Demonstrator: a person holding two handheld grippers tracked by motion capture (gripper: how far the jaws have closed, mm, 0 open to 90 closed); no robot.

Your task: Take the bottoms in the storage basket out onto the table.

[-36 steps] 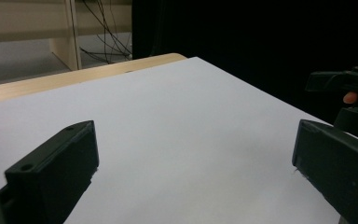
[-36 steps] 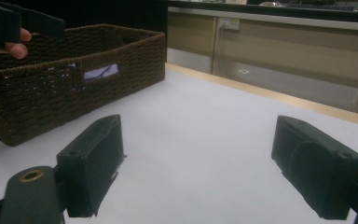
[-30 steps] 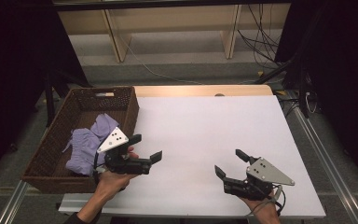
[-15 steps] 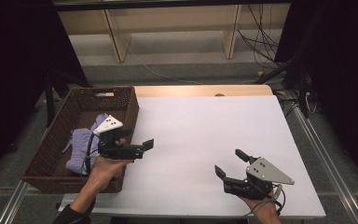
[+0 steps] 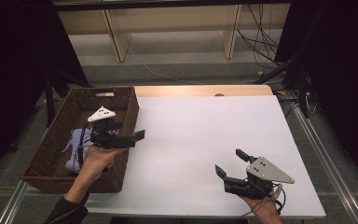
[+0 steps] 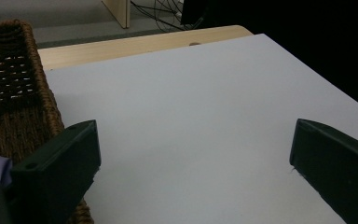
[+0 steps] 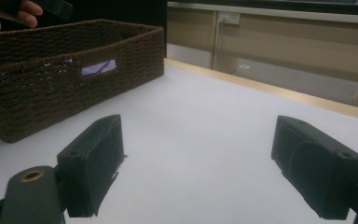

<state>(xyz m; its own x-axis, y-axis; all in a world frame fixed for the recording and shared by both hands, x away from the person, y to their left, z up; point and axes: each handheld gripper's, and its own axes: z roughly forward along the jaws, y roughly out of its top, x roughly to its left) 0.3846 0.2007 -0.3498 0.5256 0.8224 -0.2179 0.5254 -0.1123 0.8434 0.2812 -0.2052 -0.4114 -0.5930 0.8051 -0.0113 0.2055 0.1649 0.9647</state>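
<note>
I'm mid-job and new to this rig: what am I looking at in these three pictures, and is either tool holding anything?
No robot here: a person holds a two-jaw tool in each hand. The high view looks down on the white table. At its left, the left tool hangs open over the near rim of a brown wicker basket, with purple cloth lying inside. At lower right, the right tool is open above bare table. The other two pictures come from cameras riding on each tool, looking along its black jaws. The left gripper view shows the basket's wall and the table; the right gripper view shows the basket across the table. Neither tool holds anything.
</note>
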